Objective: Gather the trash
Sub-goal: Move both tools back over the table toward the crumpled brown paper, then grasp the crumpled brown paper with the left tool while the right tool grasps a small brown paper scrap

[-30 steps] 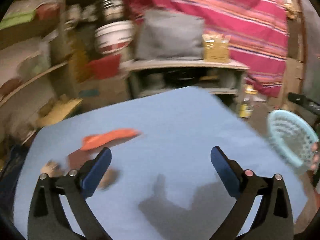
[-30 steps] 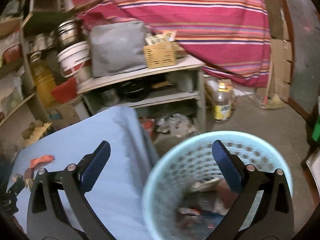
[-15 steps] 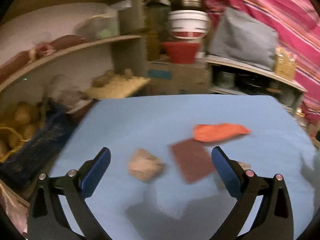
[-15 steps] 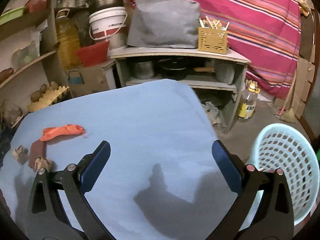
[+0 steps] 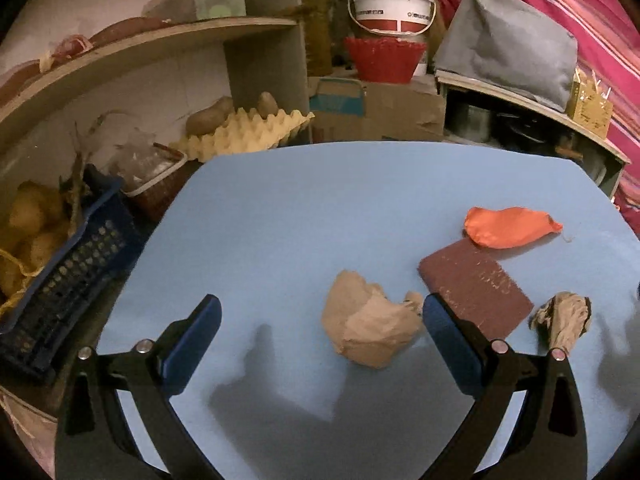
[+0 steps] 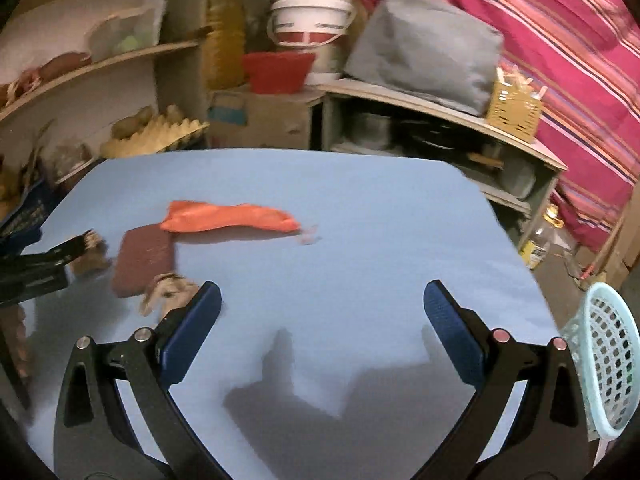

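Observation:
On the blue table [image 5: 320,200] lie a crumpled tan paper [image 5: 370,326], a dark red flat pad [image 5: 476,286], an orange deflated balloon [image 5: 510,226] and a small crumpled brown wad [image 5: 564,320]. My left gripper [image 5: 320,320] is open and empty, and the tan paper sits between its fingers, near the right one. My right gripper [image 6: 322,308] is open and empty over the table's near part. In the right wrist view the balloon [image 6: 228,218], the pad [image 6: 142,258] and the wad [image 6: 170,288] lie to the left, with the left gripper's tip [image 6: 60,252] beyond. The light blue basket [image 6: 608,364] stands at the right edge.
Shelves with an egg tray [image 5: 244,134], a dark blue crate [image 5: 68,280] and potatoes stand left of the table. A white bucket [image 5: 392,4], a red bowl [image 5: 384,58], a grey bag [image 5: 508,44] and a low shelf stand behind. A bottle [image 6: 540,240] stands on the floor at right.
Both grippers have swung left from the basket to the table. The left gripper has moved in on the tan paper; the right one now faces the balloon, pad and wad.

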`<state>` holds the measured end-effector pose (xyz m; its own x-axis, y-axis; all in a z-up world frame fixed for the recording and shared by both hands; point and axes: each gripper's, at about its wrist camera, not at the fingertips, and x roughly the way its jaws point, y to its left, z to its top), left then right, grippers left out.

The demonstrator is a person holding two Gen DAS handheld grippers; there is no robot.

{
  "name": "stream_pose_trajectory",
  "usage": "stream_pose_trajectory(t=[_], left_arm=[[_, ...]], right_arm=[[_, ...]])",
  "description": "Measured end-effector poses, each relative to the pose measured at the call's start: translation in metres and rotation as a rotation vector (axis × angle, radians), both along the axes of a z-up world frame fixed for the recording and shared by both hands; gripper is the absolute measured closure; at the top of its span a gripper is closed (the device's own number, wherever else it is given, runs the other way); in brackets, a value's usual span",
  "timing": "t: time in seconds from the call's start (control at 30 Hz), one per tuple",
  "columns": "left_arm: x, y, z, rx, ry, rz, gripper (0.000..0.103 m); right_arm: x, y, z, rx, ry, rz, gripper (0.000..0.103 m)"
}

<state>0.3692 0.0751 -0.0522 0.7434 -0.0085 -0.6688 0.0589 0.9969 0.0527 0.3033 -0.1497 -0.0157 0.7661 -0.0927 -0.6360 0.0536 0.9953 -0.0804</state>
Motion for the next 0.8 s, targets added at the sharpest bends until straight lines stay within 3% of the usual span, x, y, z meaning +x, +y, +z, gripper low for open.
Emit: stream_pose_trajectory(t=[0.13,0.17,0.23,0.27,0.43,0.63,0.8], left_arm=[[0.006,-0.003,-0.006,-0.003,0.023,-0.038,0.006],[0.007,-0.003,-0.006,-0.006,0.03,-0.044,0.012],[0.01,-0.004,-0.008,-0.02,0.053,-0.062,0.033],[0.011,-0.003,-0.009,-0.035,0.064,-0.07,0.05],[0.01,0.002,-0.006,-0.053,0.069,-0.079,0.051],[-0.003,0.011,0.014,-0.055,0.009,-0.054,0.051],[-0.007,0.012,0.02,-0.051,-0.008,-0.036,0.051]], right_arm=[[0.005,0.018,-0.002,0.006,0.024,0.028,0.004],[0.007,0.02,-0.003,0.011,0.028,0.032,0.004],[0.01,0.027,-0.005,0.028,0.041,0.056,0.004],[0.012,0.032,-0.006,0.023,0.049,0.061,0.004],[0.021,0.048,-0.015,0.031,0.083,0.09,0.004],[0.03,0.066,-0.026,0.031,0.109,0.111,0.005],[0.035,0.073,-0.035,0.027,0.143,0.135,0.024]])
